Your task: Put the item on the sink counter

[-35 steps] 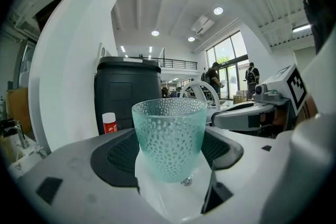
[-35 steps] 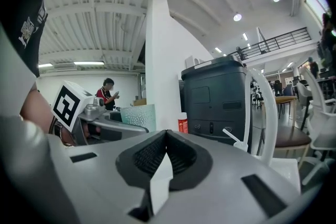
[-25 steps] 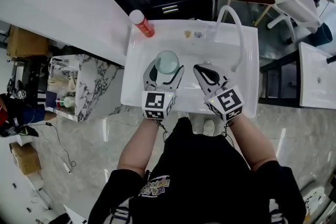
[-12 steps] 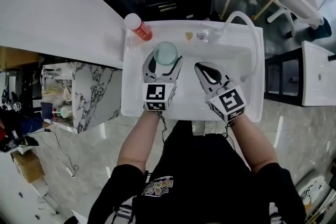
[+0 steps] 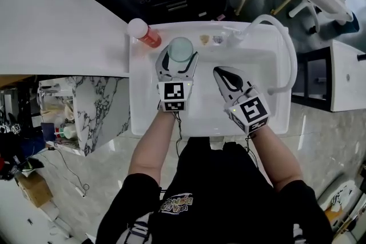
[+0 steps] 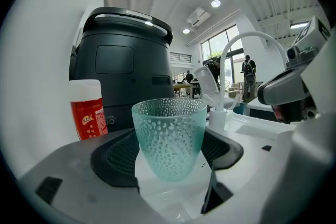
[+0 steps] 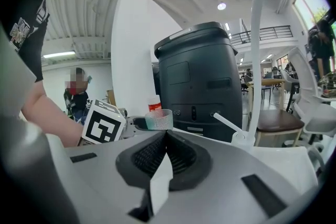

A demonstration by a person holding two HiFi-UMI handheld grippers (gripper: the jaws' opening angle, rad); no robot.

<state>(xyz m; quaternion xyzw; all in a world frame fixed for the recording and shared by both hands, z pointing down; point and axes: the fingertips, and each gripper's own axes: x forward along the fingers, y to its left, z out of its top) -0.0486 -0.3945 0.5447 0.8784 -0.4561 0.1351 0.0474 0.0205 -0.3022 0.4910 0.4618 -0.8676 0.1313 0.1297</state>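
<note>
White sink beneath left hand-held gripper pinching green cup; right hand-held gripper pressed together.

L tool has cup btwn its jaws, over sink's rear-left part. Bottle on sink's rear-left corner, just left of cup. R tool right of L tool, apart, over basin. Faucet rear right. Bin behind sink.
</note>
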